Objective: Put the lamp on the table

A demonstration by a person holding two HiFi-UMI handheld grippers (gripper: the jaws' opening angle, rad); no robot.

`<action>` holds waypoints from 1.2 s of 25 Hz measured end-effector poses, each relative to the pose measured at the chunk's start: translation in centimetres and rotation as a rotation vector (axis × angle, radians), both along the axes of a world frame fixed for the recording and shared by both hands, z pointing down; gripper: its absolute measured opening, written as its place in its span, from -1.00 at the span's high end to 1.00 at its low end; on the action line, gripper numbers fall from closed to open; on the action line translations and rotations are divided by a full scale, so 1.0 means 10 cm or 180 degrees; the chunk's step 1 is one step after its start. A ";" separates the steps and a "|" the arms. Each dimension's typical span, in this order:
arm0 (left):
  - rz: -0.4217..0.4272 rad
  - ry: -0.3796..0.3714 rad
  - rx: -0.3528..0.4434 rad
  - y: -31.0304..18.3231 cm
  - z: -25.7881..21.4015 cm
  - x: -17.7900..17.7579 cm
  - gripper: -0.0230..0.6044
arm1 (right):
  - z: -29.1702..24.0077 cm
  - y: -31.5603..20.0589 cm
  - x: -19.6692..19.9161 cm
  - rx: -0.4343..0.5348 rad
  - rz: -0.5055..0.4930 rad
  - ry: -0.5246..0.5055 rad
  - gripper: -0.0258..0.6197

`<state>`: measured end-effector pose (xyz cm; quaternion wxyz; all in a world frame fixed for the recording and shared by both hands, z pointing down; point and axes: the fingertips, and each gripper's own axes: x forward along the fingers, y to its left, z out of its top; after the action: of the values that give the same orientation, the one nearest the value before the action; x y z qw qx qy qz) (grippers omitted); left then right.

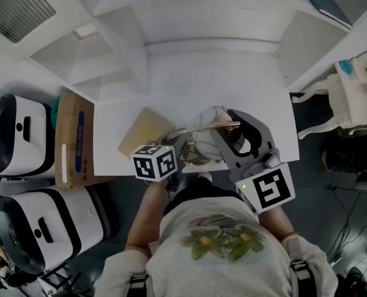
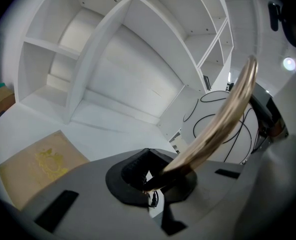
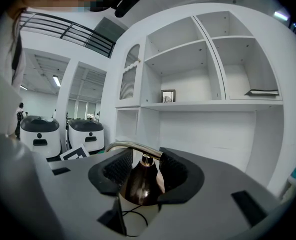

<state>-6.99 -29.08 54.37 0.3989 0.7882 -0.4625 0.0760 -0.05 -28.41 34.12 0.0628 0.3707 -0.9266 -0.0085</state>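
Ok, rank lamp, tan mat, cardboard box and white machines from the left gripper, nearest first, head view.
1. lamp, clamped in the left gripper.
2. tan mat, on the table, close left.
3. cardboard box, off the table's left edge.
4. white machines, far left.

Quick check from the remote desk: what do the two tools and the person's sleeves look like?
The left tool and right tool both have matte grey bodies ending in black ribbed pads. Each carries a white cube with black square markers. A small green light glows beside the right one's cube. The person wears a pale short-sleeved T-shirt with a green leaf print.
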 end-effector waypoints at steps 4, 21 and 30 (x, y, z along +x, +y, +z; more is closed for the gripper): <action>-0.0025 -0.0006 0.0020 -0.01 0.01 -0.01 0.84 | 0.00 0.01 -0.01 0.0023 0.0015 0.0000 0.37; -0.0127 -0.0516 0.0207 0.05 -0.10 -0.11 0.82 | 0.06 0.10 0.09 -0.0014 0.0238 0.0099 0.31; -0.0287 -0.0675 0.0494 0.12 -0.43 -0.26 0.22 | 0.03 0.26 0.20 -0.0057 0.0439 0.0072 0.30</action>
<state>-9.57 -27.85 50.08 0.2887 0.7826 -0.5415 0.1049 1.91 -25.85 34.37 0.0770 0.4330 -0.8981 -0.0001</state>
